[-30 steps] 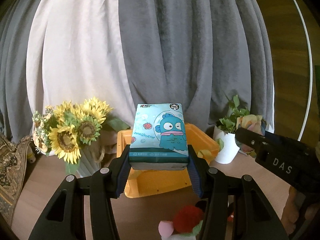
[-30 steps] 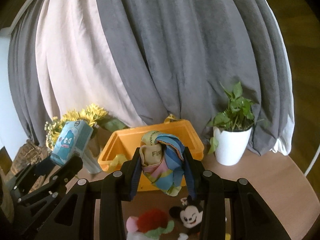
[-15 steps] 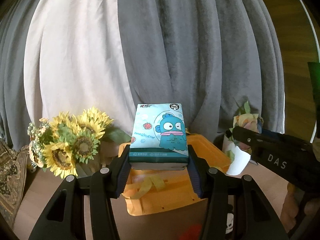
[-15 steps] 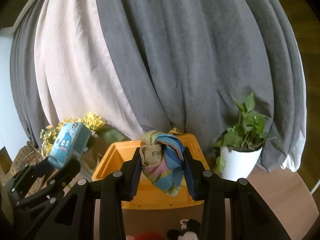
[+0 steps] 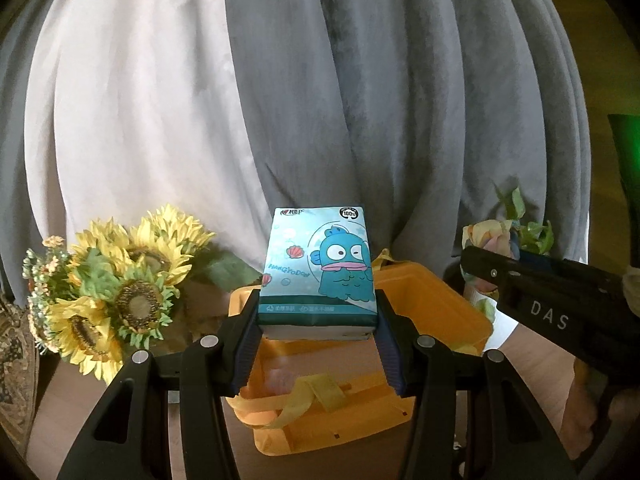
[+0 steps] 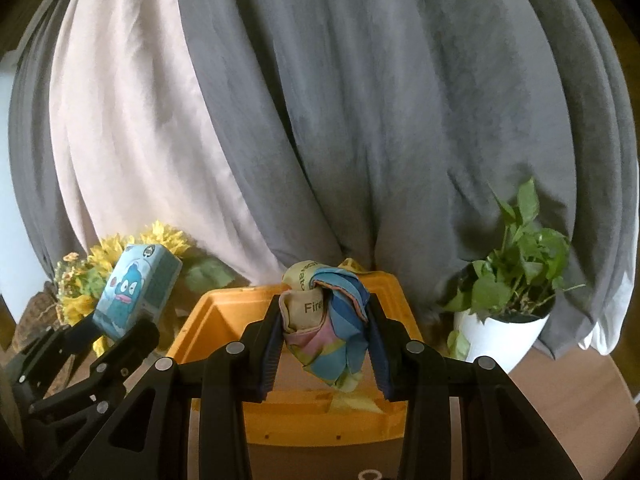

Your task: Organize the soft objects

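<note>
The tissue pack is a soft rectangular packet, pale blue with a teal cartoon fish and a dark green band along its near edge; it is held off the table, printed face up, near end pinched between two blue pads, over the orange bin; the scarf is a bunched bundle of blue, pink, yellow and tan cloth with printed lettering, clamped between pads and drooping below them, above the bin's near wall; a yellow strip lies inside the bin.

sunflower bouquet left, on wooden table | potted green plant in white pot, right | grey and cream curtains behind
</note>
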Tool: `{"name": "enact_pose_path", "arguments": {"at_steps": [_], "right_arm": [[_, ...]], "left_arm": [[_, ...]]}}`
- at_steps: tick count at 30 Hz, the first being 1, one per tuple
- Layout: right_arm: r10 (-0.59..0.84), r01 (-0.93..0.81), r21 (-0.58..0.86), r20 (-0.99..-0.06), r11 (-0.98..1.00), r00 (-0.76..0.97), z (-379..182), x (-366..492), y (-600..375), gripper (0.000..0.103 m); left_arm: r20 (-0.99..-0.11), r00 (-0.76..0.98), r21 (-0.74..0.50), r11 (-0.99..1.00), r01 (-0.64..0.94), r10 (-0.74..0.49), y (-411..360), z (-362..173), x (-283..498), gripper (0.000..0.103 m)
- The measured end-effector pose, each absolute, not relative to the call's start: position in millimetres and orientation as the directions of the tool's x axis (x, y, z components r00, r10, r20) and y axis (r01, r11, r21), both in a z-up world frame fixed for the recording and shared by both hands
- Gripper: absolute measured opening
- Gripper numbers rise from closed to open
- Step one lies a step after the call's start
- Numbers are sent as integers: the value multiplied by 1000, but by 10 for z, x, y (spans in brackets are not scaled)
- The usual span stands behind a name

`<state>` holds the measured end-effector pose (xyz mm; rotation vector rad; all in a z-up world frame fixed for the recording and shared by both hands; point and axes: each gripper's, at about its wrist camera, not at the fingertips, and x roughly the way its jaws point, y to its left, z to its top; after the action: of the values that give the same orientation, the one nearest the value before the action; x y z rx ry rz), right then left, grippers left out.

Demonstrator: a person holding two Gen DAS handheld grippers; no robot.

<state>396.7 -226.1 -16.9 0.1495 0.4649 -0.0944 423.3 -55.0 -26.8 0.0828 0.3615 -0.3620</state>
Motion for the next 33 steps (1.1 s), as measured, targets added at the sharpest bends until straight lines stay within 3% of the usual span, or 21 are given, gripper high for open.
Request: {"name": "enact_pose_path", "arguments": {"at_steps": [26, 29, 32, 33], "right_arm": [[-30, 130, 126, -592, 983, 805, -798, 4842, -2446, 40], [-31, 131, 124, -604, 984, 797, -845, 4885, -2454, 44], [-40, 144, 123, -609, 982, 792, -868, 4902, -2467, 57], [-43, 149, 125, -607, 981, 793, -867, 4895, -2475, 58]], "left_arm": [[-497, 813, 24, 932, 362, -303, -731, -816, 4951, 52], [-500, 816, 30, 936, 350, -290, -730, -828, 4972, 61], [-500, 820, 32, 940, 340, -280, -727, -826, 4973, 62], [-500, 821, 32, 941, 336, -276, -722, -821, 4964, 63]]}}
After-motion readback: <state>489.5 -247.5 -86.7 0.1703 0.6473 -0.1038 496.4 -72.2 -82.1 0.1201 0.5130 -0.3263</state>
